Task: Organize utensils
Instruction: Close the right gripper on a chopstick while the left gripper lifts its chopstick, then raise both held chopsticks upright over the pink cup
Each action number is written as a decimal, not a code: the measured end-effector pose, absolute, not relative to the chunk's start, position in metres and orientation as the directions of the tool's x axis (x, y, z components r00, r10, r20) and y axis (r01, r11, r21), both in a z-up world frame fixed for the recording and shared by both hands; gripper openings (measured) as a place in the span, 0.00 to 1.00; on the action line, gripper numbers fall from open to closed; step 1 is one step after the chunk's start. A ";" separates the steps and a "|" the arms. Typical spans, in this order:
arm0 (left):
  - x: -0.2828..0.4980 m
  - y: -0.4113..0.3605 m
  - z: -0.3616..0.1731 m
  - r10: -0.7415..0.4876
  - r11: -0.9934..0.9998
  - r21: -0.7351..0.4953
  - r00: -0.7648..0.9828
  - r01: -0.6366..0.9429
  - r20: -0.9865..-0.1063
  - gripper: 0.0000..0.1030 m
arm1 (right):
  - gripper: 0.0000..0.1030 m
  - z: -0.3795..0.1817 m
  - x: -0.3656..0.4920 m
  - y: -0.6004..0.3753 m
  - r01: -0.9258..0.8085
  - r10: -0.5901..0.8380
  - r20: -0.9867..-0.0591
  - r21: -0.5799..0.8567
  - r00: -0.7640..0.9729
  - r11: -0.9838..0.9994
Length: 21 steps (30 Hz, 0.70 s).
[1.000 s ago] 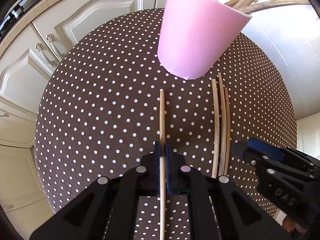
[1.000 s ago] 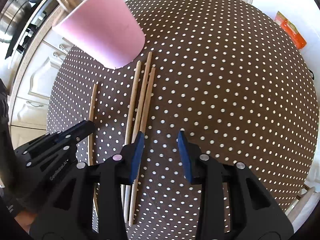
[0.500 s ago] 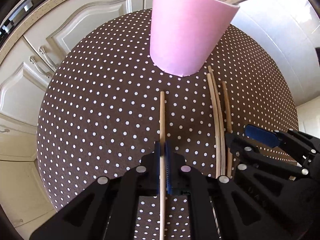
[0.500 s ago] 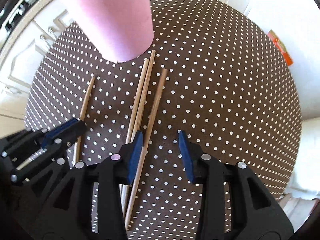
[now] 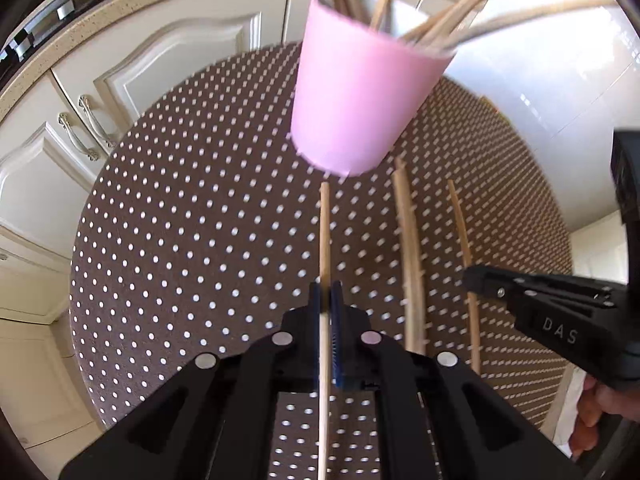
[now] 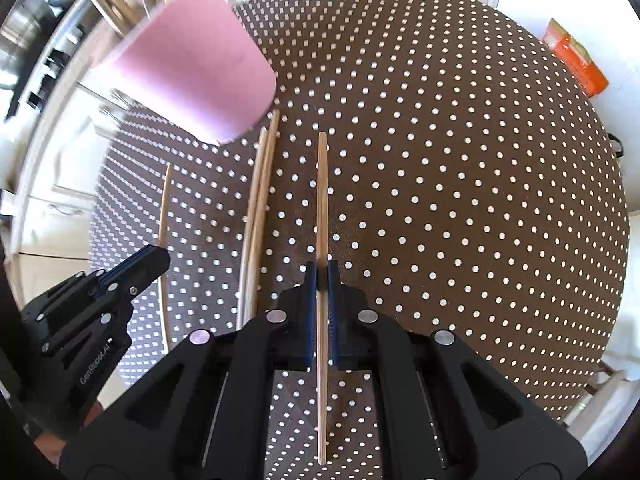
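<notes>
A pink cup [image 5: 356, 108] holding several wooden chopsticks stands at the far side of a round brown polka-dot table [image 5: 192, 216]; it also shows in the right wrist view [image 6: 192, 76]. My left gripper [image 5: 327, 292] is shut on one wooden chopstick [image 5: 324, 236] that points toward the cup. My right gripper [image 6: 321, 276] is shut on another chopstick [image 6: 322, 200], seen in the left wrist view too [image 5: 460, 224]. Two more chopsticks [image 6: 258, 200] lie side by side on the table between the grippers, their far ends near the cup's base.
White kitchen cabinets [image 5: 132, 80] with metal handles stand beyond the table on the left. An orange packet [image 6: 576, 60] lies on the floor past the table's far right edge. The right half of the table [image 6: 480, 200] bears nothing but the cloth.
My right gripper has shifted left over the rightmost chopstick and shut on it, separating it from the other two. My left gripper stays shut on its chopstick and has risen slightly.
</notes>
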State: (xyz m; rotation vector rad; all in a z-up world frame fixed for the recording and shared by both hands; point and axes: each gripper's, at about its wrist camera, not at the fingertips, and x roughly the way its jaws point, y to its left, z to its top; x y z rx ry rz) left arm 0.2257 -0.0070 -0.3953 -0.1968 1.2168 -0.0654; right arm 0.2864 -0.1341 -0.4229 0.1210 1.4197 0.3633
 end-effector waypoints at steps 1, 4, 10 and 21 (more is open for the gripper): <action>0.224 -0.007 -0.390 -0.165 0.979 -0.199 0.368 -0.055 -0.915 0.05 | 0.05 -0.419 0.285 -0.137 -0.175 0.337 -0.935 0.314 0.115 0.933; 0.221 -0.008 -0.373 -0.189 0.970 -0.235 0.422 -0.058 -0.887 0.05 | 0.05 -0.406 0.283 -0.145 -0.191 0.389 -0.910 0.360 0.145 0.913; 0.217 -0.015 -0.338 -0.201 0.965 -0.259 0.524 -0.040 -0.828 0.05 | 0.05 -0.369 0.285 -0.180 -0.252 0.488 -0.845 0.434 0.219 0.865; 0.213 -0.044 -0.268 -0.153 0.979 -0.206 0.673 0.001 -0.724 0.05 | 0.05 -0.287 0.287 -0.227 -0.366 0.574 -0.754 0.460 0.320 0.809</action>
